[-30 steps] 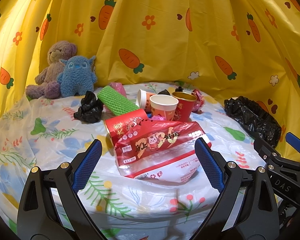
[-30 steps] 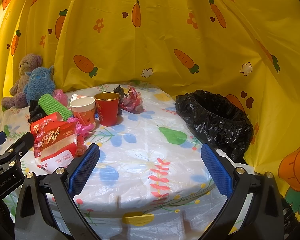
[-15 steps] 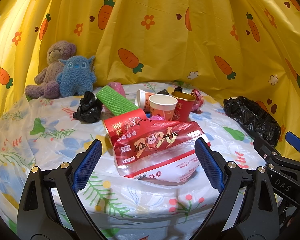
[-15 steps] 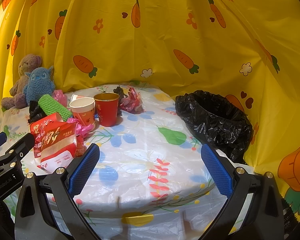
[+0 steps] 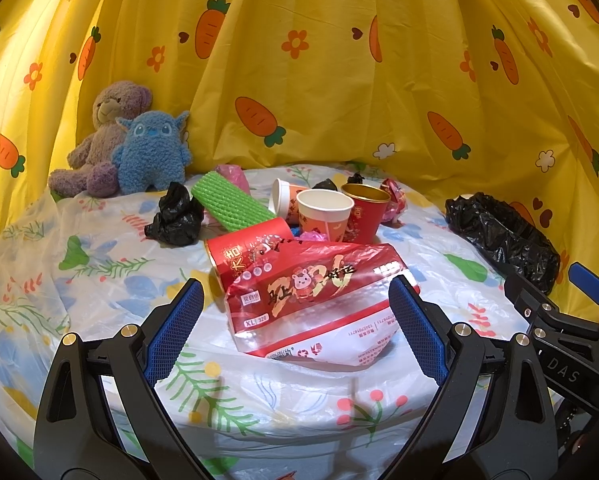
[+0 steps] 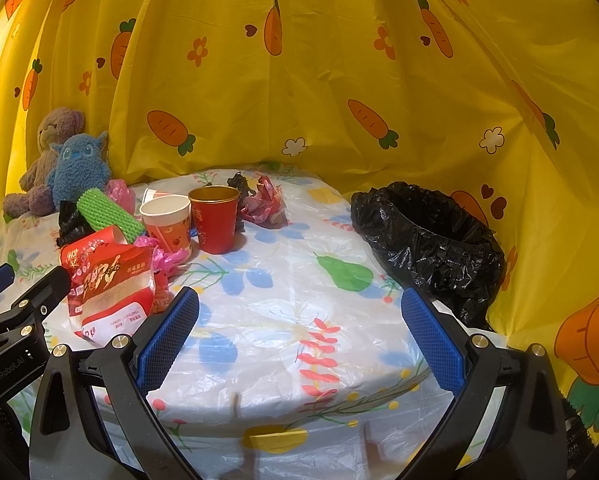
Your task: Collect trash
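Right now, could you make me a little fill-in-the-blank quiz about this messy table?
1. Both tongs, left and right, are ____.
2. The bin bag is coloured ____.
3. The blue plush sits beside a ____ bear.
4. The green roll lies just left of the ____.

Answers: open; black; purple; cups

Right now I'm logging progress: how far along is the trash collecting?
Nothing looks done: the black bag shows no trash inside. Nothing in hand: left gripper and right gripper are open. Left: red wrapper, cups, green foam.
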Demonstrator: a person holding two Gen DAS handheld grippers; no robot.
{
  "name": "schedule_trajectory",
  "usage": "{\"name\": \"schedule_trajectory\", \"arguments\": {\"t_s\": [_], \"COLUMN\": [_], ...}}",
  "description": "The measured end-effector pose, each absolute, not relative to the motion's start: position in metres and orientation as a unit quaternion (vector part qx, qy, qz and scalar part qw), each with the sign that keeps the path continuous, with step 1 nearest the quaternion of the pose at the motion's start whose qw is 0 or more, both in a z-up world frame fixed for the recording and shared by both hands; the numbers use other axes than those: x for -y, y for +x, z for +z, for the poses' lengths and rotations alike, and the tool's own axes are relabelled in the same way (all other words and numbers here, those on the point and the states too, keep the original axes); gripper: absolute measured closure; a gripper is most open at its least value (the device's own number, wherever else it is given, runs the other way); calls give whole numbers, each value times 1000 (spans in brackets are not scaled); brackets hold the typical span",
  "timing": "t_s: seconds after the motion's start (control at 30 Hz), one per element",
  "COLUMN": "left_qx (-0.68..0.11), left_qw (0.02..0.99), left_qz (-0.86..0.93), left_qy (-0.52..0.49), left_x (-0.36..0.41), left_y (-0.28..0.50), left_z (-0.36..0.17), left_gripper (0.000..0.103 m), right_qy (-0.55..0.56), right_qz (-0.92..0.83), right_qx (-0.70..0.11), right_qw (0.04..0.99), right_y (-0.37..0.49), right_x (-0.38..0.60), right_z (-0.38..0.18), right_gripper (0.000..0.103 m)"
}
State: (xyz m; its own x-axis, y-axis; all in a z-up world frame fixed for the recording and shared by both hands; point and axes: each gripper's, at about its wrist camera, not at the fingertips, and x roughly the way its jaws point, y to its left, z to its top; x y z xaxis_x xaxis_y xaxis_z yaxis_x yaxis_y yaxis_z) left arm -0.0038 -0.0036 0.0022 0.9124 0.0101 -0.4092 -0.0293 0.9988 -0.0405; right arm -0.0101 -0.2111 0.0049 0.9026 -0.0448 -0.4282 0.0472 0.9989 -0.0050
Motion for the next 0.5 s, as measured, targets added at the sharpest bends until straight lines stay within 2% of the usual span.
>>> {"name": "schedule_trajectory", "arguments": {"t_s": [0.5], "left_qx": [-209], "left_qw": [978], "left_qz": [9], "left_qy": [-24], "left_x": [7], "left_y": [-6], "left_z": [4], "left_gripper": [11], "right_qy": [2], "right_qz": [-23], "right_qx": [-219], "right_qw": [975], "right_y": [-10], "right_x": [211], "right_z": [6], "right_gripper": [5]}}
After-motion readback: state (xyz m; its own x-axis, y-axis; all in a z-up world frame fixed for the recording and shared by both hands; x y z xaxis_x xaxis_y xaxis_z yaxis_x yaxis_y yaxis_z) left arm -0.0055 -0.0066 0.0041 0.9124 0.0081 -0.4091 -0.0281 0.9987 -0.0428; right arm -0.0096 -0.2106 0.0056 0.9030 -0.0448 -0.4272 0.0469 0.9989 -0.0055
